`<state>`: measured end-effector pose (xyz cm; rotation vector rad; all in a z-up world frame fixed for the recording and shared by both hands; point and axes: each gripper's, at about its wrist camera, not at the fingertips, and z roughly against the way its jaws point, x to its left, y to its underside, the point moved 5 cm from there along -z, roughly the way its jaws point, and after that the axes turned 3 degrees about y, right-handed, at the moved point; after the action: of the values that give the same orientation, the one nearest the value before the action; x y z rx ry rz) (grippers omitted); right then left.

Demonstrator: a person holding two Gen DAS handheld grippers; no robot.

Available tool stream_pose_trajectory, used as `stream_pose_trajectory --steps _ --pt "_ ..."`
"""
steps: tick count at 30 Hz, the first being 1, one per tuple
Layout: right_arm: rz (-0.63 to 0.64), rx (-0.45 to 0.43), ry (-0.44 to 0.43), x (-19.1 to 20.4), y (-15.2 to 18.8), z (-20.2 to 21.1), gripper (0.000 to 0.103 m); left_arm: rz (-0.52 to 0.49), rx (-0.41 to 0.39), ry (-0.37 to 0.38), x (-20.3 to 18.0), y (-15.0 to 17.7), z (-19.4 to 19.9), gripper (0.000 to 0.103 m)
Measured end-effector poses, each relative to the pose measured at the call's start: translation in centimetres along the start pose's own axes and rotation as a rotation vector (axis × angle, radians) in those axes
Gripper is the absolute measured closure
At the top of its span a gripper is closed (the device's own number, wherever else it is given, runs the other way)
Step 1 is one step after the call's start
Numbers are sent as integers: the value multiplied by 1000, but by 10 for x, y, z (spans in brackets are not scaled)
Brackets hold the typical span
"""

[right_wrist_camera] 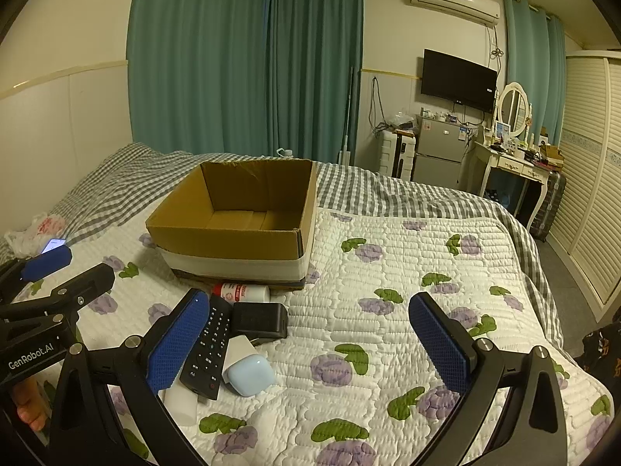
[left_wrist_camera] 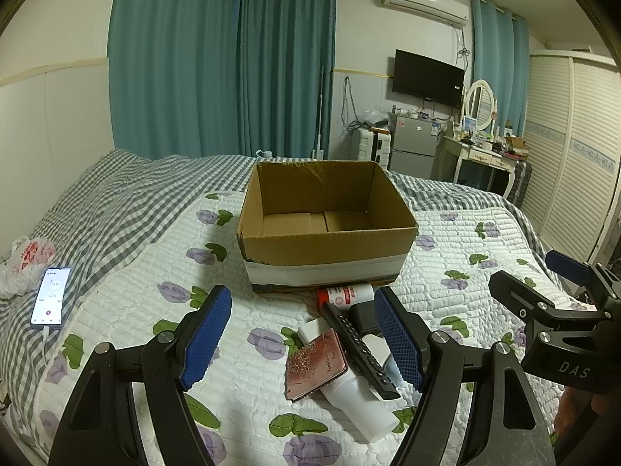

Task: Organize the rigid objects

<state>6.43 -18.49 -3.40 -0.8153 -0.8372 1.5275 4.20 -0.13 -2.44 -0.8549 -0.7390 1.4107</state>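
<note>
Because both tools, left (left_wrist_camera: pixel 302 338) and right (right_wrist_camera: pixel 308 343), hover spread wide and empty, grabbing the remote (right_wrist_camera: pixel 209 347) ahead risks dragging overlapping neighbours.

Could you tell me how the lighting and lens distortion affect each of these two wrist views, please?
Left wrist view: dim, cool indoor light, black vignette in the corners, curtains bowed by the fisheye, cardboard box sharp with a soft shadow at its base. Right wrist view: same dim cast, glare streak on the air conditioner, wardrobe edge curved, remote in focus.
</note>
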Motion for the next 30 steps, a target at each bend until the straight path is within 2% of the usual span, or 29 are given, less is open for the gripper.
stream_pose_trajectory --steps 30 --pt "0 7 -22 1 2 3 0 3 -10 -4 -2 3 3 24"
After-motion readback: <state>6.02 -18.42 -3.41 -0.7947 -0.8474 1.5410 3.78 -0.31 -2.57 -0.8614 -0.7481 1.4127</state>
